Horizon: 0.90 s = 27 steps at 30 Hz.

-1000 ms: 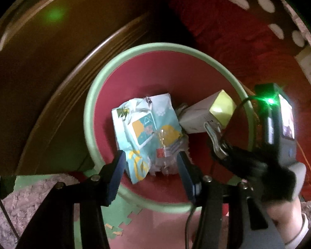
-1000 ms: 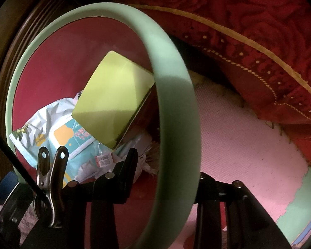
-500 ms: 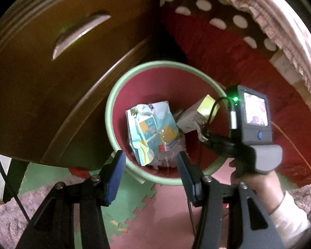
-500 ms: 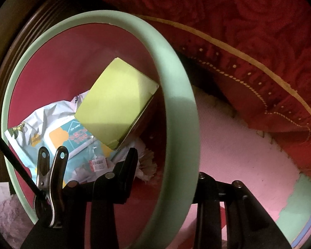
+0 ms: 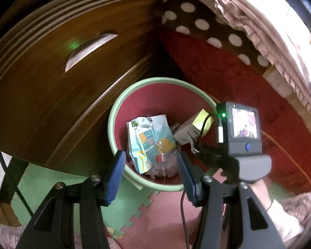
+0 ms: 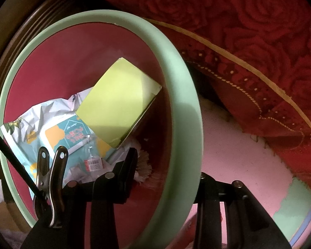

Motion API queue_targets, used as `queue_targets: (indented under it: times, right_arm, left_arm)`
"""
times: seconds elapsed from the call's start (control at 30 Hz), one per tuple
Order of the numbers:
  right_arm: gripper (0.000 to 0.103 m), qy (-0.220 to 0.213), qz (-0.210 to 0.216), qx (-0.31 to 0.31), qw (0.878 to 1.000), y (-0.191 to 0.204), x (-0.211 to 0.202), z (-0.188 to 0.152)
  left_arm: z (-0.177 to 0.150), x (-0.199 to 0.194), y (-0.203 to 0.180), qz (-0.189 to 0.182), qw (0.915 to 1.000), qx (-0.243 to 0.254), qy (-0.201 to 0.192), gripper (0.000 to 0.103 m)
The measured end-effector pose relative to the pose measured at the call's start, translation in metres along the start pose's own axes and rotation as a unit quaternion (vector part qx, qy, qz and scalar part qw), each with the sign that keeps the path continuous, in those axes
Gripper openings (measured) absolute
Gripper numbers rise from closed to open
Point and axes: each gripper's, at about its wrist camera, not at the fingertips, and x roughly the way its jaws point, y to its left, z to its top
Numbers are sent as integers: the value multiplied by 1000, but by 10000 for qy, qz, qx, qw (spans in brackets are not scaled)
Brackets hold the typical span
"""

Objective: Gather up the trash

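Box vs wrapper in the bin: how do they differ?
The box is plain yellow-green and rigid; the wrapper is printed teal, white and orange, and crumpled. The box leans tilted against the bin wall, overlapping the wrapper, which lies flatter. Both are inside the bin.

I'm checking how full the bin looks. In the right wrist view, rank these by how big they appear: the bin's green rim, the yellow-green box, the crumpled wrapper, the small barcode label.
1. Green rim, by far.
2. Yellow-green box and crumpled wrapper: similar; the wrapper is partly hidden, so unranked.
3. Barcode label, smallest.
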Motion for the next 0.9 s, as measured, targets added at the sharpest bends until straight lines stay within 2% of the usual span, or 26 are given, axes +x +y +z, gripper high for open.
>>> queue_targets:
  times: [0.13,0.37,0.47,0.53,0.73,0.8,0.9]
  right_arm:
    - [38,-142,-107,33,9998,1,-4,-3]
    - [38,-279,83,-37,9996,3,-14,-11]
    - [38,-443,26,-118,9989,7,-25,-12]
    - [38,-423,114,-4,9990,4,-29,-16]
    - [38,-858,-87,-51,9963,0,-64,-25]
    - [38,-968,-64,53,9953,-4,-78,-22]
    - [41,-1110,-40,127,9937,-8,-95,-23]
  left_arm:
    - [-3,-4,5,-92,9997,-165,-154,54]
    - [-11,-11,16,-73,9995,-193,-236,56]
    - [-10,-15,19,13,9990,-208,-398,66]
    - [-11,-17,22,7,9987,-231,-455,66]
    - [-12,-15,29,-157,9985,-401,-337,68]
    - [-14,-16,29,-180,9985,-420,-317,75]
    - [-14,-18,29,-164,9982,-460,-342,76]
